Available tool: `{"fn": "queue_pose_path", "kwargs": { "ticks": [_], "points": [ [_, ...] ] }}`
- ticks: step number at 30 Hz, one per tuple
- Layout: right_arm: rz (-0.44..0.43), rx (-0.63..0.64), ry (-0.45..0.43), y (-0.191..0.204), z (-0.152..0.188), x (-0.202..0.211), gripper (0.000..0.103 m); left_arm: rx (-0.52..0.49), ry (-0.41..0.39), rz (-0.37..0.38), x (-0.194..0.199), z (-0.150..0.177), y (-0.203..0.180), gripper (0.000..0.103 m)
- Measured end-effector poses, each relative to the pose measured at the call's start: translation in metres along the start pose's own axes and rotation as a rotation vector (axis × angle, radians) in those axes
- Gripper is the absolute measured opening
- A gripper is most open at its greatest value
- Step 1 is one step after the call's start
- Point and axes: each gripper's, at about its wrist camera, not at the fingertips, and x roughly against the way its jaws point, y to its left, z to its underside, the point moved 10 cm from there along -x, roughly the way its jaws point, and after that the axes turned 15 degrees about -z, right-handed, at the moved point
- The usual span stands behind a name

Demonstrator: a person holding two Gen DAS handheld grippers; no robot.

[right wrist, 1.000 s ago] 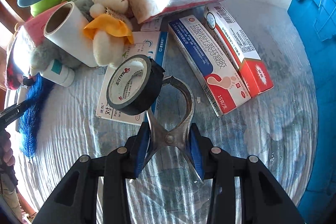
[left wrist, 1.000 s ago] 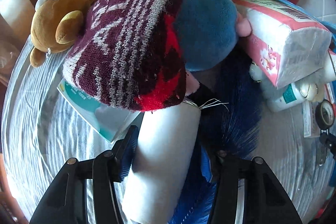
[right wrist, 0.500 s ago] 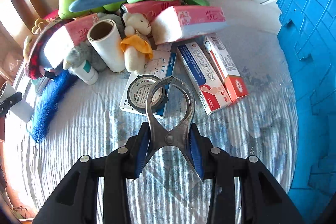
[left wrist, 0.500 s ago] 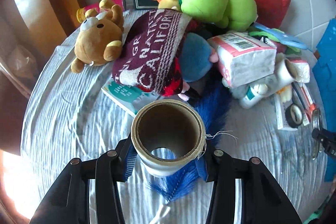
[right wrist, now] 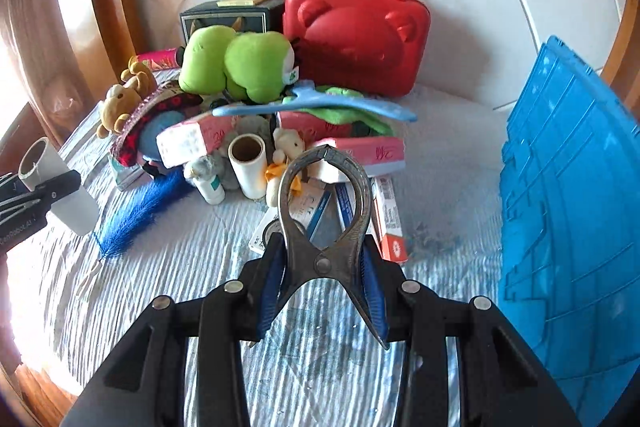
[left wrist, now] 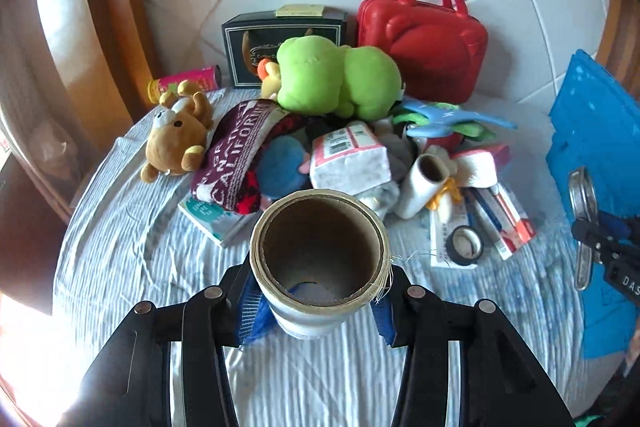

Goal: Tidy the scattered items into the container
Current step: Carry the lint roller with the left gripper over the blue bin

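Left gripper (left wrist: 316, 301), black with blue-padded fingers, is clamped on a white roll of film wound on a brown cardboard core (left wrist: 318, 259), held clear above the pale striped tablecloth (left wrist: 120, 247) with the open core end facing the camera; the right wrist view shows the same roll (right wrist: 56, 183) at the far left edge, pinched between dark fingers. Right gripper (right wrist: 324, 269), of the same black and blue build, is closed on the handles of shiny steel pincer-type pliers (right wrist: 324, 211), whose rounded head points away from the camera and whose tips meet. Blue ribbed plastic container (right wrist: 568, 219) stands at the right edge of the table, just beside the right gripper. Clutter lies heaped at the middle and back of the table: a green plush frog (left wrist: 336, 79) in front of a red hard-shell case with handles (left wrist: 424, 39) and a dark printed box (left wrist: 280, 39); a brown plush bear (left wrist: 176, 139) at the left; a maroon knitted band with white lettering (left wrist: 236, 155) draped over a blue plush ball (left wrist: 280, 167); a pink-and-white tissue pack (left wrist: 348, 163); a second, smaller white roll (left wrist: 420, 187); a black tape roll (left wrist: 466, 245) resting on a white leaflet; red-and-white cartons (left wrist: 504, 219); and a blue feather duster (right wrist: 136, 207) lying flat on the cloth.
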Motion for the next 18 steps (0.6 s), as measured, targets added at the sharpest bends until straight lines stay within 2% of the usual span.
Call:
{"fn": "queue_pose_path", "kwargs": {
  "ticks": [3, 7, 12, 18],
  "points": [
    [0.006, 0.004, -0.056, -0.003, -0.016, 0.039, 0.037, -0.019, -0.047, 0.016, 0.03, -0.011, -0.016, 0.046],
    [0.075, 0.01, -0.126, -0.008, -0.024, 0.097, 0.037, -0.068, -0.129, 0.076, 0.072, -0.022, -0.044, 0.046],
    [0.176, -0.004, -0.164, -0.022, -0.015, 0.156, 0.037, -0.109, -0.189, 0.145, 0.122, -0.026, -0.092, 0.046],
    [0.26, -0.032, -0.258, -0.061, 0.007, 0.233, 0.037, -0.154, -0.269, 0.224, 0.189, -0.029, -0.163, 0.046]
  ]
}}
